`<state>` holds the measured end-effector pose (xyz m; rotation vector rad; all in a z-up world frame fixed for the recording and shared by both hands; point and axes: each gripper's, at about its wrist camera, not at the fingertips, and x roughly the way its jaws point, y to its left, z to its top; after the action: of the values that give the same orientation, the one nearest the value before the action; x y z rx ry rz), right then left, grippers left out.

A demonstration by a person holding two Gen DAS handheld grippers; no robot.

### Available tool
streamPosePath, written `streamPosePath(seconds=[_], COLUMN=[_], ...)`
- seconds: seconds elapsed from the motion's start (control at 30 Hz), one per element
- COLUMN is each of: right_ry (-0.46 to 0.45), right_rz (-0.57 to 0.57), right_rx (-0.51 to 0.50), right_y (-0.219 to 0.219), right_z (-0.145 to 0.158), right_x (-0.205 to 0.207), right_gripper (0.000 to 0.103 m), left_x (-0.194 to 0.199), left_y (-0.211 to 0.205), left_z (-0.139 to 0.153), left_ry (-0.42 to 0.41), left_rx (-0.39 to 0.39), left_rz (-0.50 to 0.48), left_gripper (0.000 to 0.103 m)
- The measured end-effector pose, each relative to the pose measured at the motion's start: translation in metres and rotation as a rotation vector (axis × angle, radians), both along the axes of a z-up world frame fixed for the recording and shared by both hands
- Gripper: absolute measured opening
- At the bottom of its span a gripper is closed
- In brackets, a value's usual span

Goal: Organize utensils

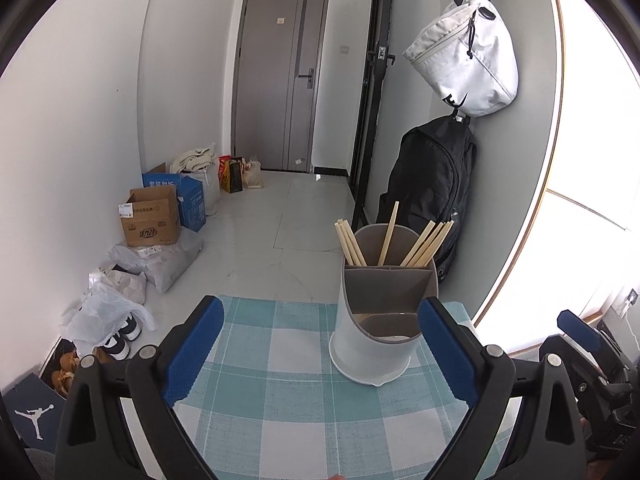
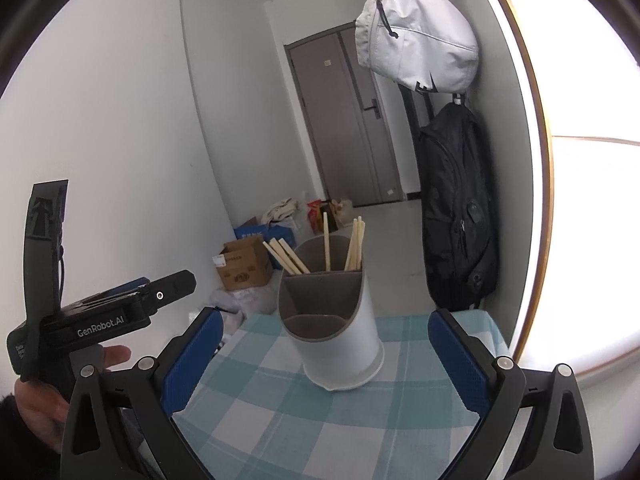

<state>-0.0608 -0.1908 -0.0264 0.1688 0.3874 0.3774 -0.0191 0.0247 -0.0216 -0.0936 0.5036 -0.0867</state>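
Note:
A white utensil holder [image 1: 374, 332] with grey dividers stands on the teal checked tablecloth [image 1: 288, 392], right of centre. Several wooden chopsticks [image 1: 426, 244] stand in its rear compartment; the front compartments look empty. My left gripper [image 1: 322, 312] is open and empty, its right finger [image 1: 450, 354] just beside the holder. In the right wrist view the holder [image 2: 334, 332] with chopsticks [image 2: 354, 246] stands ahead between the fingers of my right gripper [image 2: 324, 326], which is open and empty. The left gripper [image 2: 120, 308] shows at the left, held by a hand.
The tablecloth [image 2: 280, 420] covers a small table by a wall. A black backpack [image 1: 430, 184] and a white bag [image 1: 466, 56] hang on the right wall. Cardboard boxes [image 1: 154, 220], plastic bags and shoes [image 1: 120, 340] lie on the floor at the left. A grey door [image 1: 280, 80] is at the back.

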Motion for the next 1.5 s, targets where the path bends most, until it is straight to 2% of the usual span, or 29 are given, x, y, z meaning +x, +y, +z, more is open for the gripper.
streamPosePath(seconds=[0.6,1.5], right_ry=[-0.034,-0.066], right_rz=[-0.002,-0.029], right_rx=[-0.009,-0.007], right_y=[0.003,-0.002], right_z=[0.001,0.004], right_x=[-0.002,-0.008], right_gripper=[0.103,0.103], left_x=[-0.002,-0.002], left_y=[-0.007,-0.008], left_z=[0.003,-0.001], left_ry=[-0.022,-0.004], left_rx=[0.037,0.011], left_rz=[0.005,-0.001], left_gripper=[0.095,0.095])
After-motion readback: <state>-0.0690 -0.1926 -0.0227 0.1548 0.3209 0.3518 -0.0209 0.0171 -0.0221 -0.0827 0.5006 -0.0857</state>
